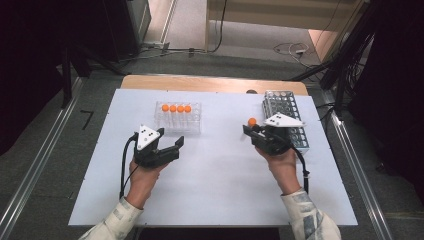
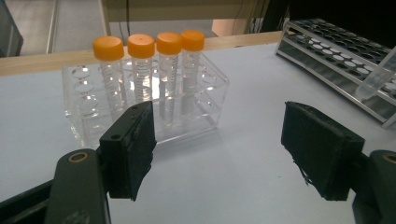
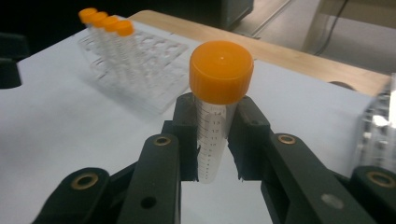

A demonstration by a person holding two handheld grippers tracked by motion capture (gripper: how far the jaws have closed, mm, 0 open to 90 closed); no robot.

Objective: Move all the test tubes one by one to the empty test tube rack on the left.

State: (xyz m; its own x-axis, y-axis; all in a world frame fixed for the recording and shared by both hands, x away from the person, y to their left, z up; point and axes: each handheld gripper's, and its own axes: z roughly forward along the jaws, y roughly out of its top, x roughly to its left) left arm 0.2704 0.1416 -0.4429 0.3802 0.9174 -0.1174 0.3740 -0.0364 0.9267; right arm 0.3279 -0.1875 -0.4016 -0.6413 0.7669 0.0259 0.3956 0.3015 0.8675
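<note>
Right gripper [image 3: 212, 154]: jaws clamped on an upright orange-capped tube [image 3: 215, 109], held above the white table [image 1: 220, 185] just left of the metal rack [image 1: 287, 117]. Left gripper [image 2: 217, 149]: jaws apart, nothing between them, facing the clear rack [image 2: 140, 100] holding four orange-capped tubes [image 2: 147, 70].

A white table [image 1: 215, 200] with a wooden far edge stands on grey carpet [image 1: 45, 165]. Metal floor rails [image 1: 30, 175] run down both sides. Cables [image 1: 290, 49] lie at upper right, beside pale flooring.
</note>
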